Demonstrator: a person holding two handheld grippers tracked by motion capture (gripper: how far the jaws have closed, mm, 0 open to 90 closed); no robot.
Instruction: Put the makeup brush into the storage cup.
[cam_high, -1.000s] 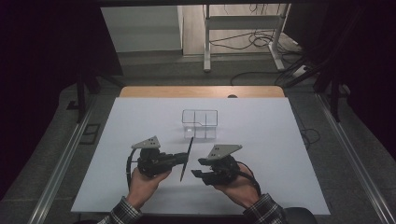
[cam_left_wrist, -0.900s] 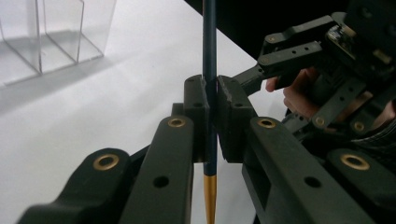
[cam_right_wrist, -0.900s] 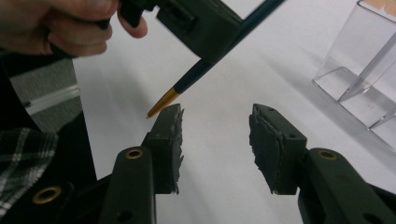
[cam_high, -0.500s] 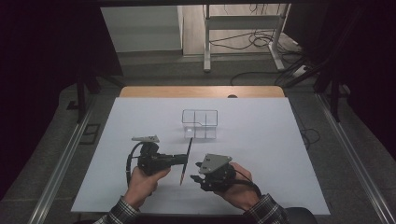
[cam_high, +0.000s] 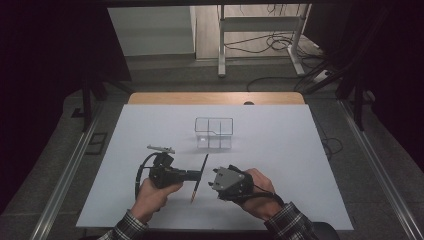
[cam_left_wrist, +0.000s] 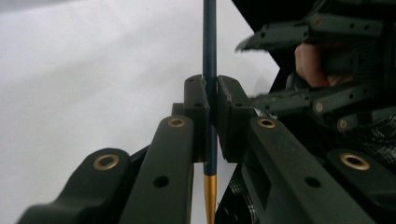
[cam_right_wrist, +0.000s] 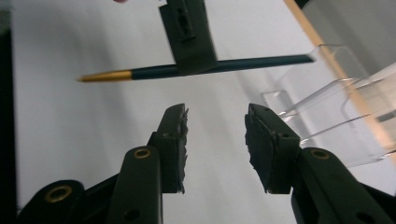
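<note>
pen (cam_high: 200, 171) clamped mid-shaft in left gripper (cam_high: 196, 174); right gripper (cam_high: 212, 183) at its 3 o'clock, jaws apart, empty, just been narrowing | handover pending; clear organizer (cam_high: 214, 133) at 12 o'clock unfilled

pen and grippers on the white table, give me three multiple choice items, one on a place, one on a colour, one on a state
1. Where does the clear organiser stand?
A. beyond both grippers, farther up the table
B. between the person's forearms
C. on the floor

2. What colour is the tapered end of the pen?
A. red
B. gold
C. white

3. How does the right gripper stand?
A. shut on the pen
B. shut on the organiser
C. open, with nothing between its jaws

Answers:
1. A, in the high view it stands past the hands on the white table.
2. B, the right gripper view shows a gold end on the dark blue barrel.
3. C, its jaws have just been closing a little but stand apart short of the pen, which the left gripper clamps.
</note>
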